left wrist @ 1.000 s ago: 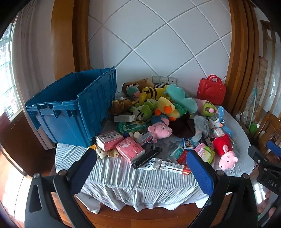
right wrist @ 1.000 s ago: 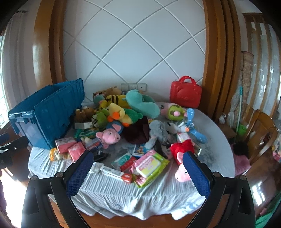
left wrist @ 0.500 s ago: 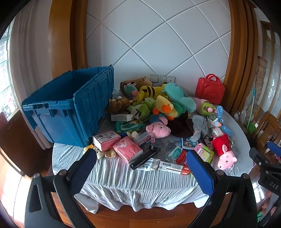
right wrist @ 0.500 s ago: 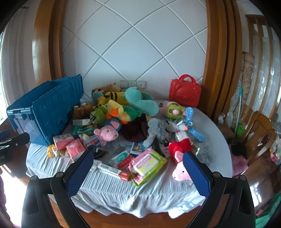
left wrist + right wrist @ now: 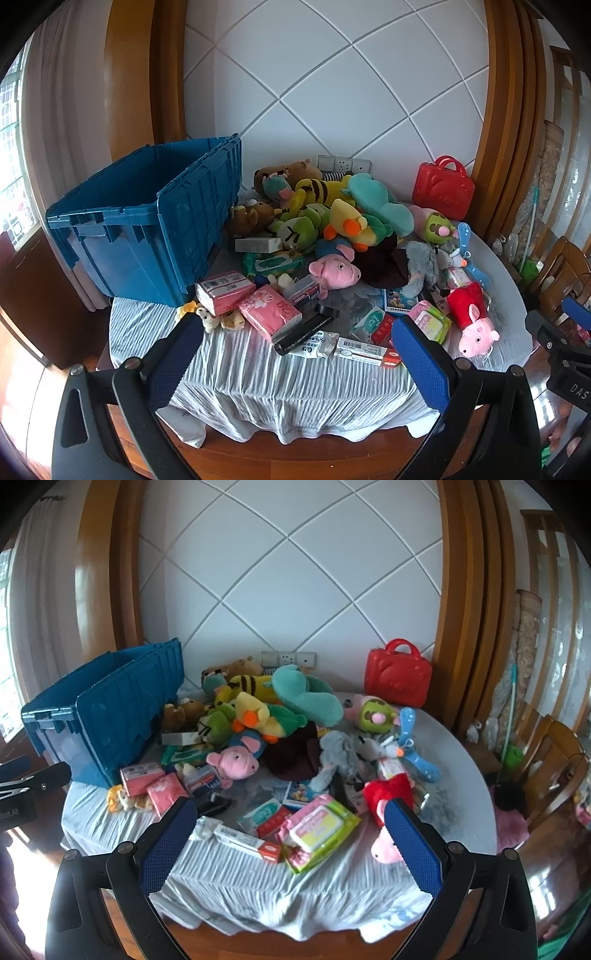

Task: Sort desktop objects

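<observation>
A round table under a pale ribbed cloth [image 5: 258,376] [image 5: 258,882] carries a heap of plush toys, among them a yellow duck [image 5: 347,225] [image 5: 255,716], a pink pig head [image 5: 334,271] [image 5: 234,760] and a red-dressed pig doll [image 5: 471,319] [image 5: 388,794]. Pink tissue packs [image 5: 267,312] [image 5: 164,788], a black bar-shaped object [image 5: 306,328], a wipes pack [image 5: 317,829] and small boxes lie toward the front. A big blue crate [image 5: 147,225] [image 5: 107,716] stands at the left. My left gripper [image 5: 295,356] and right gripper [image 5: 288,840] hover before the table edge, both open and holding nothing.
A red toy case [image 5: 443,188] [image 5: 399,677] leans on the tiled wall at the back right. Wooden chairs [image 5: 561,273] [image 5: 550,764] stand right of the table. Dark wood floor lies below the cloth's hem. The other gripper's body shows at each view's side edge.
Both views have shifted slightly, with the table sitting a little lower and nearer in frame. Nothing on the table has moved; both grippers stay open.
</observation>
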The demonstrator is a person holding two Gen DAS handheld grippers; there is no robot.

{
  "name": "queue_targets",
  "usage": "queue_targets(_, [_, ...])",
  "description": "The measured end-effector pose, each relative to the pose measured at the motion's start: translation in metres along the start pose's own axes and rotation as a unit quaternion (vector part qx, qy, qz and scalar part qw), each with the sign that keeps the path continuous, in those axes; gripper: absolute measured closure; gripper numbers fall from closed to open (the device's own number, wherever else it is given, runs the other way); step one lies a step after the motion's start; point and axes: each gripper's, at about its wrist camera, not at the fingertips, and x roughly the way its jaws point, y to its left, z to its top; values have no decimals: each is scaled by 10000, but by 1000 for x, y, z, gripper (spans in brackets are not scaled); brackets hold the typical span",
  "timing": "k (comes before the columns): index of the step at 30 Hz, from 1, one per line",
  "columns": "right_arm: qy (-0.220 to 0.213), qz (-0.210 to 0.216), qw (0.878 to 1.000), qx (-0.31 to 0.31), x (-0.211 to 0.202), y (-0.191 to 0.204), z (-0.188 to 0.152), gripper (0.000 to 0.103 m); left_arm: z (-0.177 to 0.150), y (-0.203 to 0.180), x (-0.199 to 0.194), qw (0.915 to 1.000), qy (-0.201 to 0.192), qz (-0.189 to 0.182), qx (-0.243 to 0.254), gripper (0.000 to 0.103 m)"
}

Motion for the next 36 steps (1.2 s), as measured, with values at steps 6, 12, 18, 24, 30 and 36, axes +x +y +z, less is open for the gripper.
queue_targets(6, [15, -67, 10000, 48, 1, -4, -1, 0, -2, -2, 0, 10000, 27, 52, 12, 0])
queue_targets(12, [22, -52, 10000, 47, 2, -5, -3, 0, -4, -6, -2, 10000, 25, 43, 44, 0])
queue_targets(18, [19, -62, 10000, 44, 2, -7, -3, 0, -4, -8, -1, 10000, 27, 69, 44, 0])
queue_targets(24, [37, -68, 10000, 34, 3, -10, -3, 0, -6, -9, 0, 10000, 29, 82, 28, 0])
queue_targets(30, [66, -62, 9999, 72, 6, -17, -4, 0, -8, -12, 3, 9999, 74, 95, 21, 0])
queue_targets(36, [183, -142, 9995, 208, 16, -41, -9, 0, -11, -23, 16, 9997, 211, 68, 40, 0])
